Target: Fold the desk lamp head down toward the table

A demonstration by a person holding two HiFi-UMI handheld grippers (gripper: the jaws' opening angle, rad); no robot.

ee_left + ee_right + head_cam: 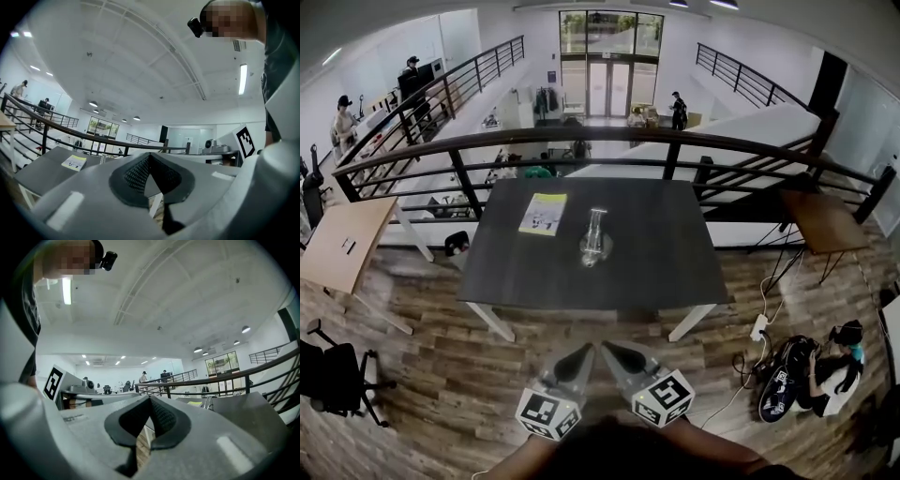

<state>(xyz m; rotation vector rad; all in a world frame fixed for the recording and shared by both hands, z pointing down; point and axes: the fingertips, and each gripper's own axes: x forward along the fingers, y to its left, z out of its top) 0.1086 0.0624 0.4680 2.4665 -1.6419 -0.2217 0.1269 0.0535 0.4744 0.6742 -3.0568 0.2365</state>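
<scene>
The desk lamp (pixel 594 239), silvery and pale, lies or stands low near the middle of the dark table (pixel 656 253); its pose is too small to tell. Beside it on the left is a yellow-green leaflet (pixel 543 214) (pixel 74 162). Both grippers hover over the wooden floor, well short of the table's near edge. The left gripper (pixel 588 350) (pixel 150 157) and the right gripper (pixel 607 348) (pixel 150 399) are shut, tips close together, with nothing between the pads. They point level at the table.
A dark curved railing (pixel 609 141) runs behind the table, with a drop to a lower floor beyond. Wooden side tables stand at left (pixel 342 244) and right (pixel 825 220). A black office chair (pixel 333 375) is at left; a bag (pixel 783 384) and power strip (pixel 758 326) lie at right.
</scene>
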